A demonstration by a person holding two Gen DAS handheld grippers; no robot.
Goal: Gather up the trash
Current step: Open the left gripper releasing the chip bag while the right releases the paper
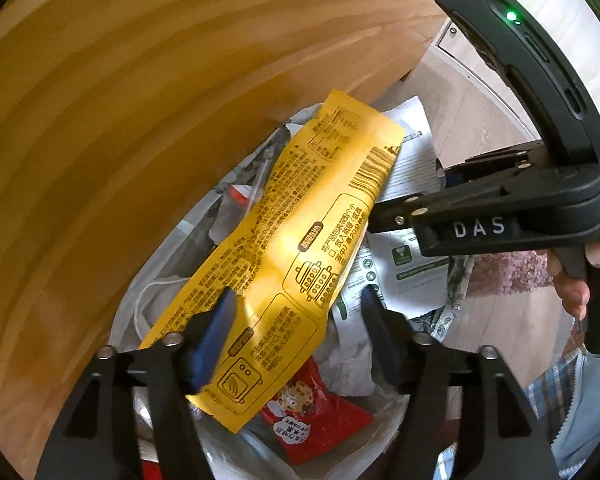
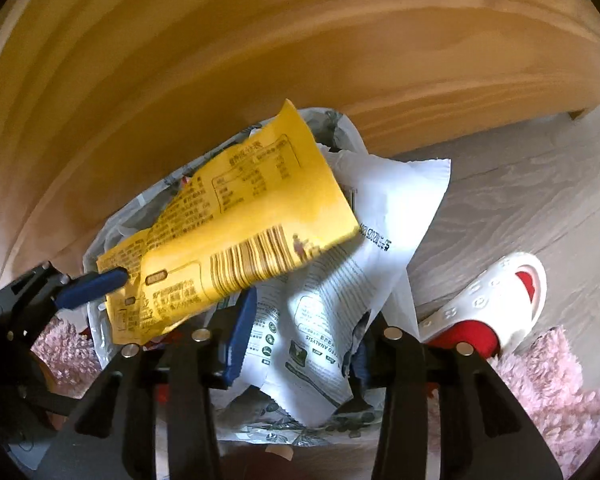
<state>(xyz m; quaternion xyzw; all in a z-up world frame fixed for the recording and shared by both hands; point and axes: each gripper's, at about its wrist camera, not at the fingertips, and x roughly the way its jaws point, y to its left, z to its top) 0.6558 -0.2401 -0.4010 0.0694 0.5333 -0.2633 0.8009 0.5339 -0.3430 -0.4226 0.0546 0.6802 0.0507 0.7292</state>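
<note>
Blue pads line my left gripper's [image 1: 296, 332] fingers [image 1: 210, 344], and they stand apart with the yellow wrapper [image 1: 284, 256] lying loose between them; neither pad presses on it. My right gripper [image 2: 300, 340] is parted too, its fingers [image 2: 240, 336] on either side of the white printed pouch [image 2: 364, 240], not pinching it as far as I can see. Both pieces of trash sit on top of the trash bag [image 1: 160, 292], a thin pale liner already stuffed with rubbish. The yellow wrapper slants across the bag's mouth and overlaps the white pouch, which pokes out over the bag's far rim. Deeper in the bag, under the wrapper's lower end, I see a red snack packet [image 1: 312, 412]. A wooden panel [image 1: 120, 100] rises just behind the bag. Beside the bag lie a pink fluffy rug [image 2: 548, 380] and a foot in a white slipper [image 2: 496, 300] on the grey floor [image 2: 520, 184].
</note>
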